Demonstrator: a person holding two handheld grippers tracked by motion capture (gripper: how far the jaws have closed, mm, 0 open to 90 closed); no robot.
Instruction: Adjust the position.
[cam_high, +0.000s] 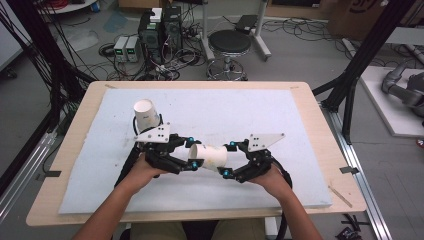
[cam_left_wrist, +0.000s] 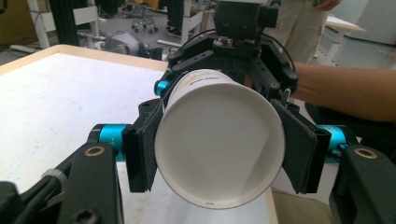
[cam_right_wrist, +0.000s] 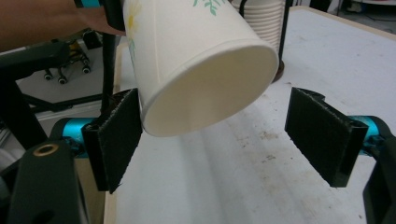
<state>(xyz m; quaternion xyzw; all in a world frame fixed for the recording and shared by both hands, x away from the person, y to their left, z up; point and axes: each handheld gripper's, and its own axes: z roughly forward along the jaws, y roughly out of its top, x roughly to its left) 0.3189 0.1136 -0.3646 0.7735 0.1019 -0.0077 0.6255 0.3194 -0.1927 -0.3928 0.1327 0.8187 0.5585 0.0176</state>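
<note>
A white paper cup (cam_high: 211, 156) with a green leaf print lies level in the air over the white mat (cam_high: 240, 107). My left gripper (cam_high: 192, 153) is shut on its wide end; in the left gripper view both pads (cam_left_wrist: 142, 144) press the cup (cam_left_wrist: 219, 140) at the rim. My right gripper (cam_high: 228, 160) faces it from the other side and stands open around the cup's narrow base (cam_right_wrist: 210, 88). The right gripper's left pad (cam_right_wrist: 116, 135) sits close beside the base, while the other pad is well apart. A stack of cups (cam_high: 146, 114) stands upright behind the left gripper.
The mat covers most of a wooden table (cam_high: 320, 150). Beyond the table's far edge are a black stool (cam_high: 229, 44), computer boxes (cam_high: 160, 30) and loose cables on the floor. Black frame posts (cam_high: 357, 75) stand at the right.
</note>
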